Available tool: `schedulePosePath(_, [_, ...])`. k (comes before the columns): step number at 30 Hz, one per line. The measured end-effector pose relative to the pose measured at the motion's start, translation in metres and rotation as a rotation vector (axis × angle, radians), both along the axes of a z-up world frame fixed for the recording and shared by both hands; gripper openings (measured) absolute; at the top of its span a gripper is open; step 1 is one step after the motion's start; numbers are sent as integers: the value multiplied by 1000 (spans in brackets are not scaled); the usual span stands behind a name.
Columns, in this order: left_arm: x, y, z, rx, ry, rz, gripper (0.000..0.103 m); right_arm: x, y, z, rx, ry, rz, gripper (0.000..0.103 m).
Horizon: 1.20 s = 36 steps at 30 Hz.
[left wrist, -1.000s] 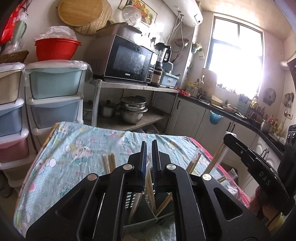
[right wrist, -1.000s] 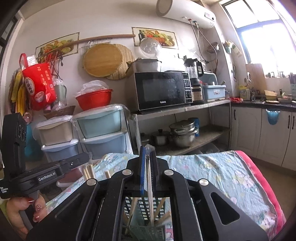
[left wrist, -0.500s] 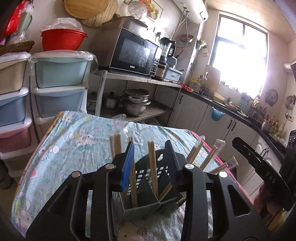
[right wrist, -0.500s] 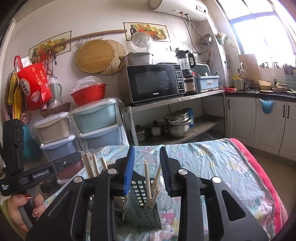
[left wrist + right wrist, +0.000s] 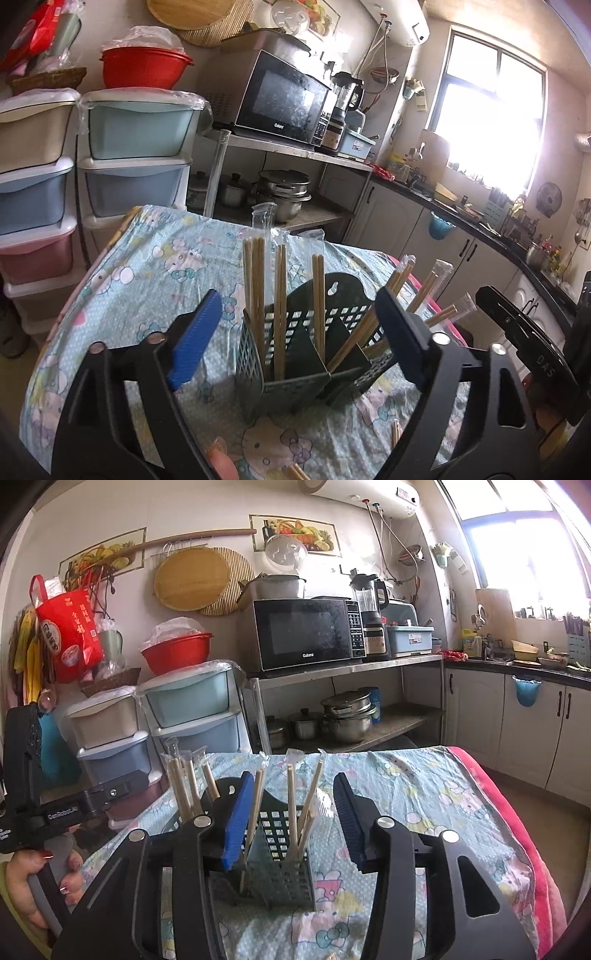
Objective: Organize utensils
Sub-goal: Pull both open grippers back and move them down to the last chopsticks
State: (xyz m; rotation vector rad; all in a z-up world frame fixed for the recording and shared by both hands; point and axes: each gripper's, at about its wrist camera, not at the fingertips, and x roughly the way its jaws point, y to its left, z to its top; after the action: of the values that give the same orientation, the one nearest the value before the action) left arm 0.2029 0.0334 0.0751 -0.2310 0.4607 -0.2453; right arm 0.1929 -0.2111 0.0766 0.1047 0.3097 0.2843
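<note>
While both my grippers stand spread wide with nothing between their fingers, the green utensil holder sits at lower centre of each frame on the cartoon tablecloth. My left gripper and right gripper frame it; wooden chopsticks stand inside its compartments.

1. I see a table covered with a light blue cartoon-print cloth, with a pink edge on its right side.
2. A dark green perforated utensil holder stands on the cloth, upright.
3. Loose chopsticks lie on the cloth near the holder.
</note>
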Motion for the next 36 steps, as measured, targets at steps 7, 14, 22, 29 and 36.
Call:
schedulePosePath(7, [-14, 0, -4, 0, 6, -9, 92, -11, -2, -1, 1, 14, 2, 51])
schedulePosePath(14, [-24, 1, -12, 6, 25, -5, 92, -21, 1, -9, -13, 51, 20, 54])
schedulePosePath(22, [-31, 5, -26, 11, 65, 10, 92, -26, 5, -25, -29, 111, 42, 55])
schedulePosePath(29, [-37, 4, -38, 27, 97, 7, 92, -28, 7, -37, -40, 155, 54, 55])
schedulePosePath(36, [-41, 1, -50, 35, 136, 0, 92, -28, 7, -51, -57, 214, 64, 55])
